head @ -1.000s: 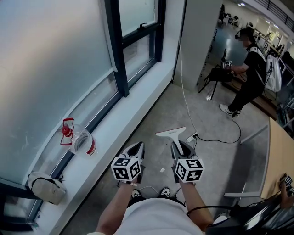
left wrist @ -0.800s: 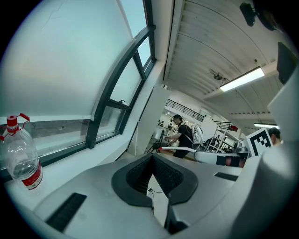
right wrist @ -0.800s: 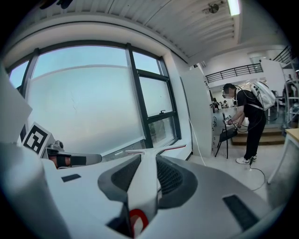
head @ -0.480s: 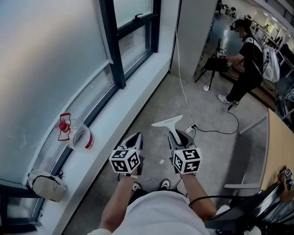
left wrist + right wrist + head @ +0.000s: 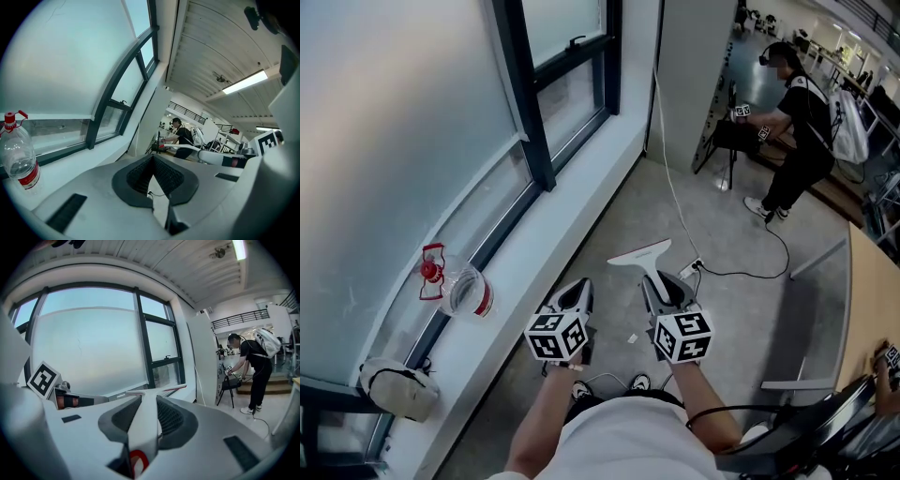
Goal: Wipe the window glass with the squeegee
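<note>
The squeegee (image 5: 639, 253) is clamped by its handle in the right hand-held gripper (image 5: 663, 292); the left hand-held gripper (image 5: 572, 298) is closed, empty. It is judged light and stiff, with a smooth handle.

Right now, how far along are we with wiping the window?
Done: the squeegee is picked up, its handle clamped in the right gripper. In hand: it is held out over the floor, with its blade clear of the window glass. Left: all the wiping, since no stroke on the glass has begun and nothing on it shows a pass. The left gripper is shut and empty.
</note>
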A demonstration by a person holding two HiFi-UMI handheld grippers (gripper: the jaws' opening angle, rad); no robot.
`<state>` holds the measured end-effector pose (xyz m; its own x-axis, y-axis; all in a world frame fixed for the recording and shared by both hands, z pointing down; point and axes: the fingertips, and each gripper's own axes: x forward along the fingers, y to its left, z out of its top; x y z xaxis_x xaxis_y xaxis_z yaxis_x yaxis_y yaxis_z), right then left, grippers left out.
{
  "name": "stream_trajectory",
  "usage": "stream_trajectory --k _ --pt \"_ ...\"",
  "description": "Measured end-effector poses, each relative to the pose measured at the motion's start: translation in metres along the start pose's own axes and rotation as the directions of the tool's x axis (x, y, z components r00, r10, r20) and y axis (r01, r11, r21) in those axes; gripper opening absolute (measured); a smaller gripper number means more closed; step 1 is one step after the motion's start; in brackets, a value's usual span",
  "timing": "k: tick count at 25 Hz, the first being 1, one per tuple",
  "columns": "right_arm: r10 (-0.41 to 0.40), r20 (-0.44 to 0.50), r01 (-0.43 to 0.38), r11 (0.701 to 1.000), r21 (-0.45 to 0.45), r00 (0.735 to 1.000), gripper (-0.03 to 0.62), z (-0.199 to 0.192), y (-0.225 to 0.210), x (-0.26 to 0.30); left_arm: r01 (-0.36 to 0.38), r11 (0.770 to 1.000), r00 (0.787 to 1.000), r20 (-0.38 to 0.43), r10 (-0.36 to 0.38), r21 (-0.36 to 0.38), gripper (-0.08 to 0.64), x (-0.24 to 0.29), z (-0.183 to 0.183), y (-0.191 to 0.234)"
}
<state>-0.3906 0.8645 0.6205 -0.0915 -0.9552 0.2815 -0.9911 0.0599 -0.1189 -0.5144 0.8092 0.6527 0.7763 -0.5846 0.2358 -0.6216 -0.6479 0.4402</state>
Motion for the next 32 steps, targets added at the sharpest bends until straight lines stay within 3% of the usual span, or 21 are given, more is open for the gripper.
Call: stream_trajectory --k 17,25,32 --pt "0.062 0.031 -0.063 0.997 0.036 0.998 0.091 0.003 -0.023 -0.010 -0.025 0.999 1.000 0.017 0.025 0.021 -0.002 0.014 0.009 -0.023" --pt "0.059 0.059 -0.061 0.998 0.031 0.997 0.091 0.020 -0.069 -0.017 -0.043 0.998 0.998 0.043 0.041 0.053 -0.002 0.039 0.025 -0.049" --pt "0.039 0.036 -0.039 0.999 0.016 0.999 0.091 0.008 -0.121 -0.024 -0.058 0.996 0.998 0.032 0.057 0.061 -0.002 0.071 0.014 -0.068"
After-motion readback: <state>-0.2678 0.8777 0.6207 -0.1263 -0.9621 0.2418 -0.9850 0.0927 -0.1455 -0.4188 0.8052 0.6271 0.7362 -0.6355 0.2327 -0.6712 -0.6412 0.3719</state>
